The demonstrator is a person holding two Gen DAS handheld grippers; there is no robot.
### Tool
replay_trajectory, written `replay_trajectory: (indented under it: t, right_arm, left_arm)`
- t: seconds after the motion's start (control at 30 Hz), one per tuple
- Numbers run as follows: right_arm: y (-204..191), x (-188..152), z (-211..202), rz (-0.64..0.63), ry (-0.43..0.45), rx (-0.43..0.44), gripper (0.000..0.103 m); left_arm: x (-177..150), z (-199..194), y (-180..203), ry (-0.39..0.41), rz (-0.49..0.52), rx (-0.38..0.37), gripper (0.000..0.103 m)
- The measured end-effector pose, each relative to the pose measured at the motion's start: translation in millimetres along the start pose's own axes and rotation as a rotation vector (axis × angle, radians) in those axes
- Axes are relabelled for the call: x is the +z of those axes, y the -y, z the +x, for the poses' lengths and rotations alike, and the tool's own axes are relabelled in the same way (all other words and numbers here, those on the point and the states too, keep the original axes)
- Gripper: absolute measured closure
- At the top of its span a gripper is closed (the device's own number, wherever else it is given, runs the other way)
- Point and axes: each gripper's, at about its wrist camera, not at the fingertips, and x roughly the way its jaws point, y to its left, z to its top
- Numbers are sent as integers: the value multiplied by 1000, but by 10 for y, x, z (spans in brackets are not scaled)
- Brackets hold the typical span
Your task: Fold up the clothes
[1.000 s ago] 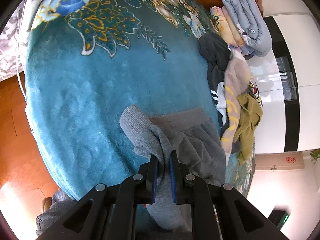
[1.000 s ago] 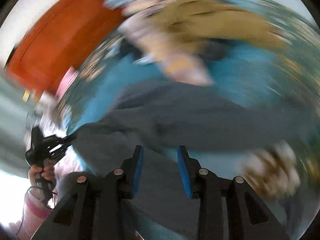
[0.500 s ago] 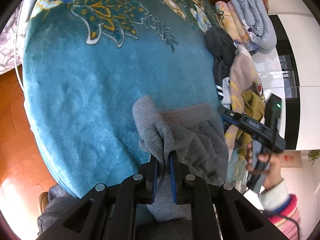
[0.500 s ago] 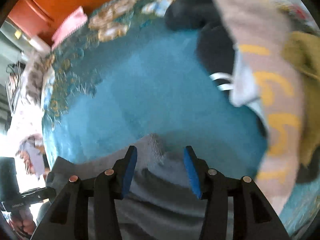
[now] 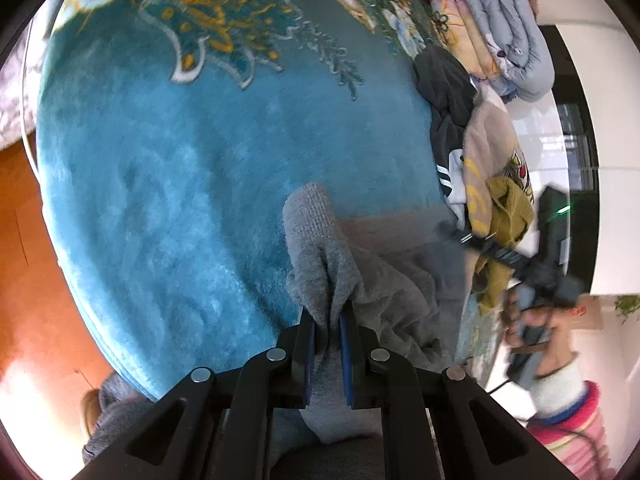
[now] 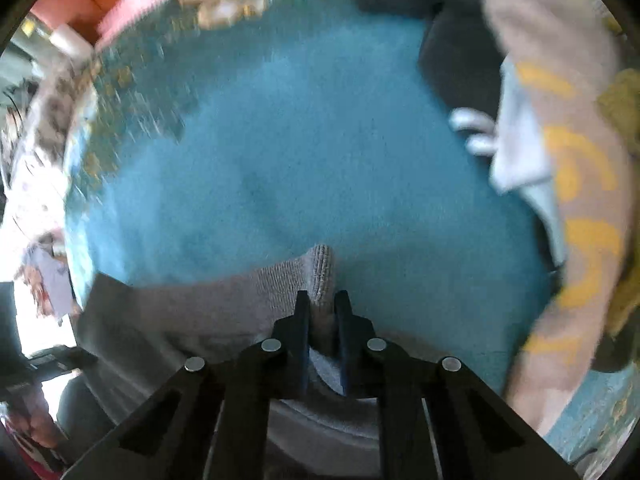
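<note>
A grey garment (image 5: 384, 280) with a ribbed hem lies bunched at the near edge of a teal floral blanket (image 5: 192, 168). My left gripper (image 5: 327, 316) is shut on one ribbed corner of it, the cloth rising between the blue pads. The right wrist view shows my right gripper (image 6: 320, 300) shut on the other ribbed corner of the grey garment (image 6: 256, 292). The right gripper (image 5: 500, 252) also appears at the right of the left wrist view, held by a hand in a striped sleeve. The lower part of the garment hangs out of sight below both grippers.
A heap of unfolded clothes lies along the blanket's right side: a dark garment (image 5: 444, 84), a beige one with yellow print (image 5: 488, 152), an olive one (image 5: 508, 216). Folded quilts (image 5: 504, 28) sit at the far end. The orange floor (image 5: 24, 264) is to the left.
My right gripper moved down onto the garment's ribbed corner and closed on it; it was open half a second ago. The left gripper kept its hold and shifted slightly.
</note>
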Motion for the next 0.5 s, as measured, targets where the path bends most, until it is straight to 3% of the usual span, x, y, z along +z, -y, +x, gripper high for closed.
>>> replay_trajectory:
  t: [0.13, 0.27, 0.4, 0.47, 0.5]
  right_arm:
    - [-153, 330, -429, -10, 136, -52, 92]
    - [-403, 796, -678, -37, 231, -91, 93]
    - [-653, 1262, -926, -63, 327, -130, 93]
    - [-778, 1495, -1050, -77, 374, -150, 93]
    - [-832, 1588, -917, -80, 357, -154, 93]
  left_arm:
    - [104, -137, 233, 84, 91, 25, 93]
    - [364, -478, 421, 275, 136, 55, 93]
    - [716, -679, 348, 430, 58, 135, 93]
    - [816, -650, 232, 444, 15, 159, 93]
    - [842, -590, 153, 436, -8, 167, 93]
